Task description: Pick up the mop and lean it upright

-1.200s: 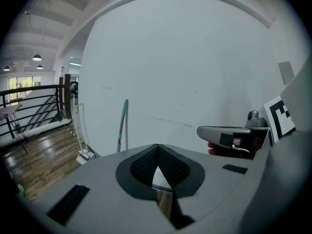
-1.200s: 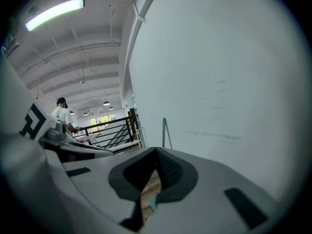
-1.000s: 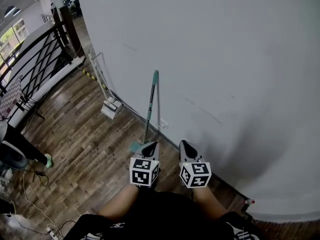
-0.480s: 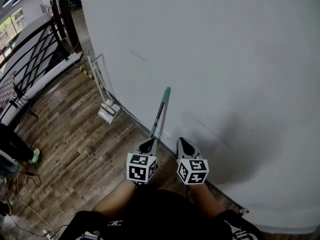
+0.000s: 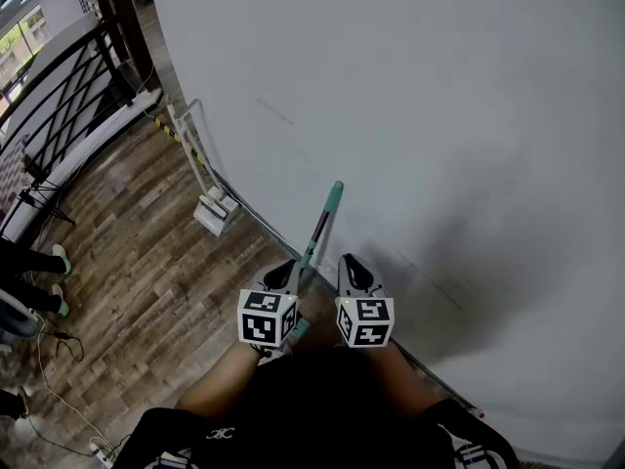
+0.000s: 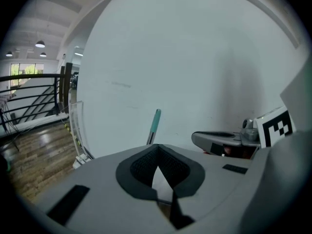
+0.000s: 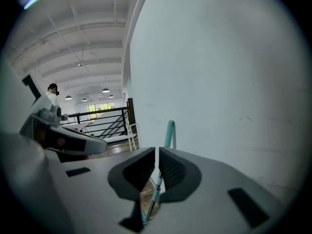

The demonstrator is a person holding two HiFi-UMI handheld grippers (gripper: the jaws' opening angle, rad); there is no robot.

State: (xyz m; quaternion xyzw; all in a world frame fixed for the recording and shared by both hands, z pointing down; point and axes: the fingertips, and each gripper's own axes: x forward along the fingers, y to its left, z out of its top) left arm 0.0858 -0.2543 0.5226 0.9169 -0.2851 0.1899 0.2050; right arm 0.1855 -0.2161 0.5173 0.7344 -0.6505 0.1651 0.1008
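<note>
The mop (image 5: 322, 225) stands steeply against the white wall (image 5: 439, 115), its teal grip tip (image 5: 335, 191) uppermost. Its shaft runs down between my two grippers, and a teal part (image 5: 299, 328) shows between their marker cubes. My left gripper (image 5: 286, 274) is just left of the shaft, its pads meeting at the tips with nothing between them. In the left gripper view the mop handle (image 6: 154, 126) rises just beyond those tips. My right gripper (image 5: 354, 270) is just right of the shaft and shut. In the right gripper view the mop shaft (image 7: 156, 191) shows low through the thin slit, beyond the pads.
A white long-handled tool (image 5: 208, 203) leans on the wall further left. A black railing (image 5: 59, 96) borders the wood floor (image 5: 146, 281). A person's legs (image 5: 29, 262) stand at the left edge, with cables (image 5: 59, 379) on the floor. A small red-tipped object (image 5: 476, 413) lies by the baseboard.
Both grippers have moved closer to the wall. The mop shaft was ahead of the left gripper and now runs between the two. The person at the left has shifted.
</note>
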